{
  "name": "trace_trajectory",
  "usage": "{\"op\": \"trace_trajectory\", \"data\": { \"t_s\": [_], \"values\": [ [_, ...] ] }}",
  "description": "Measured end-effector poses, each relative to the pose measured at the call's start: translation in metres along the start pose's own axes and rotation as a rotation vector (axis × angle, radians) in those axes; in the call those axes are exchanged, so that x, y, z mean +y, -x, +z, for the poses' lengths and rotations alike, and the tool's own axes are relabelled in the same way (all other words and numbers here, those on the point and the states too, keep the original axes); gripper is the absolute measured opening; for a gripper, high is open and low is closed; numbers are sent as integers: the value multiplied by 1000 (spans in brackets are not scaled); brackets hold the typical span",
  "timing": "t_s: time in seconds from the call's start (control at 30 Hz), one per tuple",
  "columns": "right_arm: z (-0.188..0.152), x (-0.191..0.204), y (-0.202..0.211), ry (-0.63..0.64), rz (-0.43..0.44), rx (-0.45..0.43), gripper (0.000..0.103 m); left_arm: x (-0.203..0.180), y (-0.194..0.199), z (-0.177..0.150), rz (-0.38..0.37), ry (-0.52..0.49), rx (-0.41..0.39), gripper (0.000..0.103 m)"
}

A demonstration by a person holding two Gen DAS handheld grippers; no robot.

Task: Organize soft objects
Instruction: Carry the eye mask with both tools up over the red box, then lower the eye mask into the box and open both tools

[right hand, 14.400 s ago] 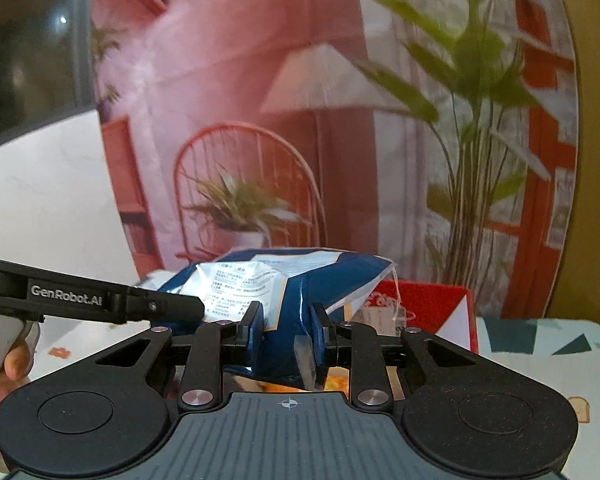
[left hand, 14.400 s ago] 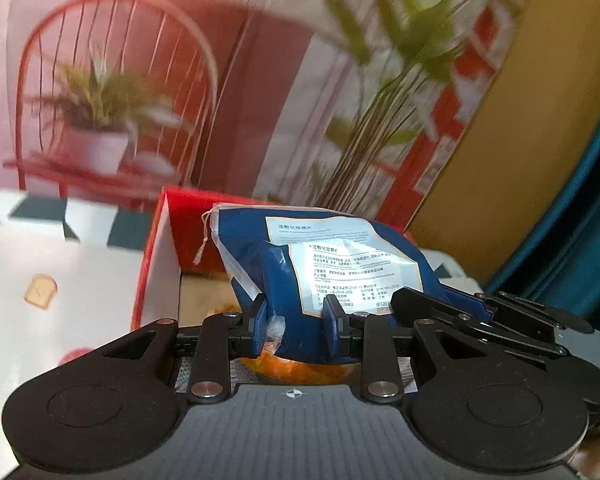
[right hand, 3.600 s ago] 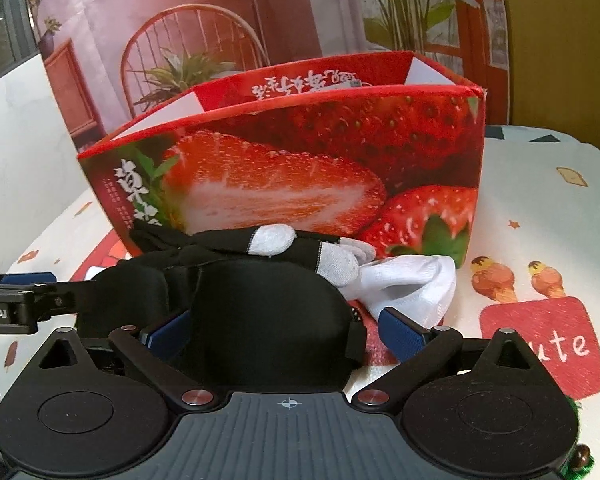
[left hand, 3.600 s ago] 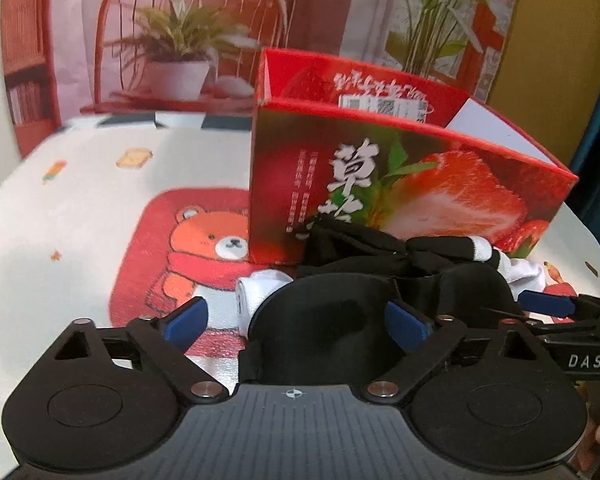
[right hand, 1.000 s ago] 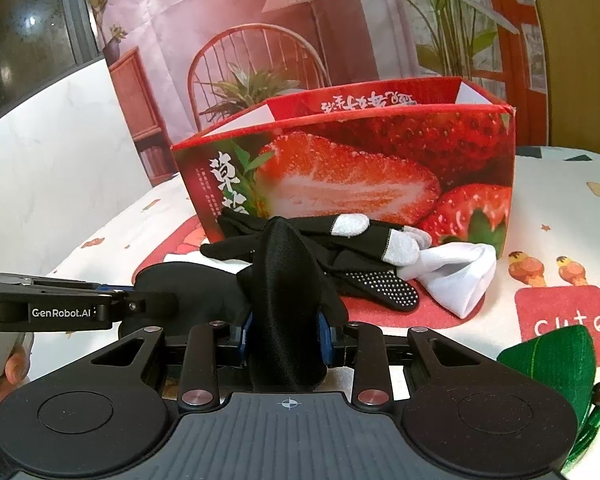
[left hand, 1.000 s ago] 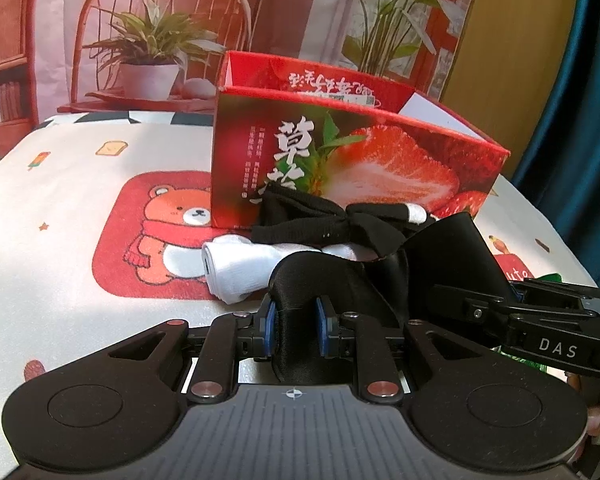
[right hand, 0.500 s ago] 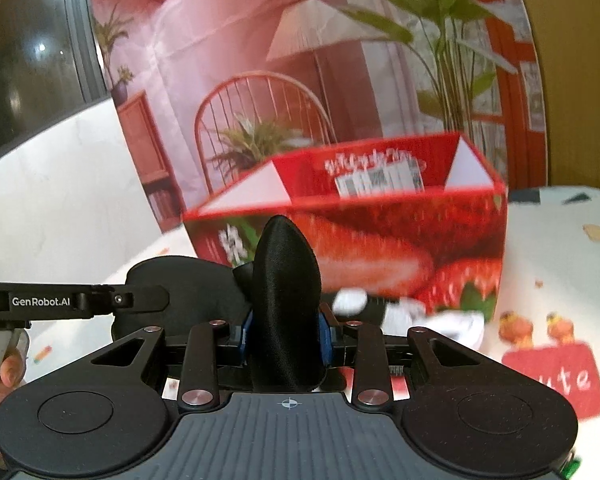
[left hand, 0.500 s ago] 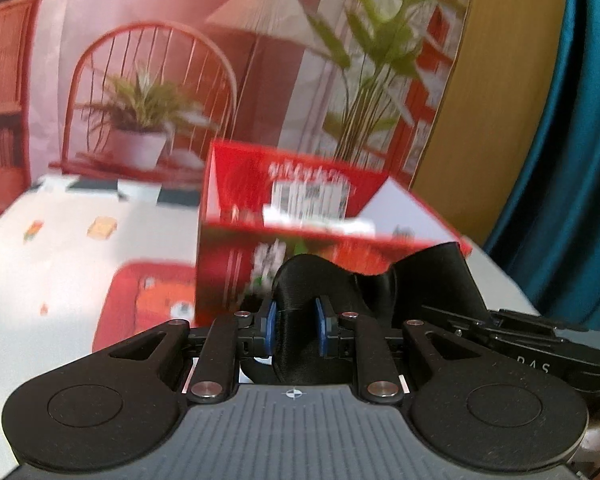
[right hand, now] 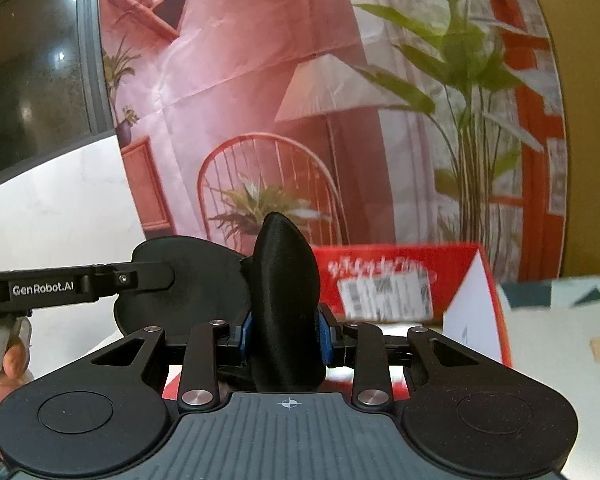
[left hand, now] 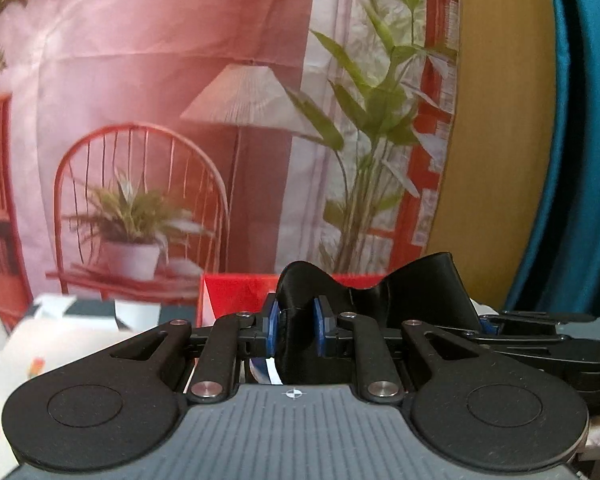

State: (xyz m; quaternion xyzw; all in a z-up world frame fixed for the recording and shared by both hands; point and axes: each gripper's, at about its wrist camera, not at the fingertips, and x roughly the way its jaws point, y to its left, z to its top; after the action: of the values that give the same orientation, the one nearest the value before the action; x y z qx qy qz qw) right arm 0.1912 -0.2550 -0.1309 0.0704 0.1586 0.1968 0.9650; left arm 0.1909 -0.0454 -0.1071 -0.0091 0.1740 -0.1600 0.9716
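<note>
A black padded eye mask [left hand: 412, 292] hangs in the air between both grippers, above the red strawberry box [left hand: 236, 292]. My left gripper [left hand: 296, 330] is shut on the mask's left end, its blue pads pressing the fabric. My right gripper [right hand: 286, 334] is shut on the other end of the mask [right hand: 284, 280], which bulges up between the pads. In the right wrist view the left gripper's side [right hand: 72, 284] crosses from the left, held by a hand [right hand: 12, 360]. The box's open top and barcode label [right hand: 384, 292] lie just ahead.
A printed backdrop with a chair, potted plant and lamp [left hand: 140, 152] stands behind the box. A teal curtain [left hand: 580, 160] hangs at the right. The patterned tablecloth [right hand: 560, 340] shows right of the box. The socks and gloves are out of view.
Both grippers have risen with the black mask from the tabletop to above the box's rim. The socks and gloves dropped out of view. Both grips stayed shut on the mask.
</note>
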Motion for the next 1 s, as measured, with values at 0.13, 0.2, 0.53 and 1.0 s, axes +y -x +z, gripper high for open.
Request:
{"op": "trace_trajectory", "data": {
  "t_s": [0.13,0.2,0.53,1.0],
  "values": [
    [24,-12,-28,19,-27,25,29,-1,-29,18,35,-18,7,19],
    [31,-19,-43,2,-32,39,29,-3,-46,25,55,-42,16,19],
    [39,-47,-110,26,-88,142,29,4,-114,26,90,-74,103,19],
    [19,-68,-155,-24,-208,347,47,18,-157,3,58,-55,258,41]
  ]
}}
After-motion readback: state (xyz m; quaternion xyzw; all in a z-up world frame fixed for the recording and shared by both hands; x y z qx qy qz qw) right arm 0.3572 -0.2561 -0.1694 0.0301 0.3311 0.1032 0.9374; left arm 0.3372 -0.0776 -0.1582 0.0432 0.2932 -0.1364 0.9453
